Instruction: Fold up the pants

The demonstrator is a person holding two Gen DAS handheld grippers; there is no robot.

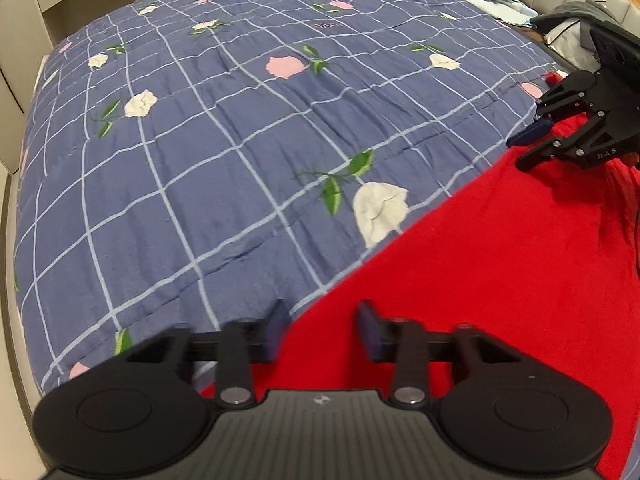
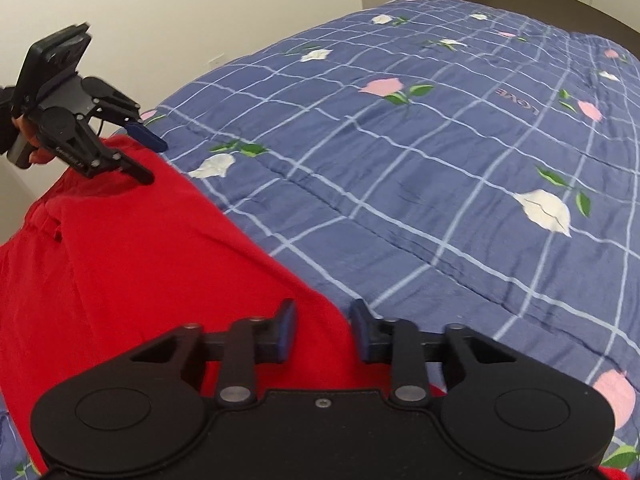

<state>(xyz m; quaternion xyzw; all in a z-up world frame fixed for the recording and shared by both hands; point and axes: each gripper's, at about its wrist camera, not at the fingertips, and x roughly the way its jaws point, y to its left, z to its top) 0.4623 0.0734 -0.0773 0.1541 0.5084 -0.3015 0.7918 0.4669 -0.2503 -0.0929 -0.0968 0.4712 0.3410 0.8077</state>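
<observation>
On the quilt (image 1: 200, 152): soft, limp red pants (image 1: 500, 280); left gripper (image 1: 324, 330) and right gripper (image 2: 322, 330) straddle the edge, apparently unclamped.

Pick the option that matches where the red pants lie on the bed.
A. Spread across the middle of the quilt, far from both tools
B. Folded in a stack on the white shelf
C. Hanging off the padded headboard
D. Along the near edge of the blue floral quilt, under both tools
D: the red pants lie at the near edge of the blue floral quilt, with the left tool and right tool over their border.
</observation>
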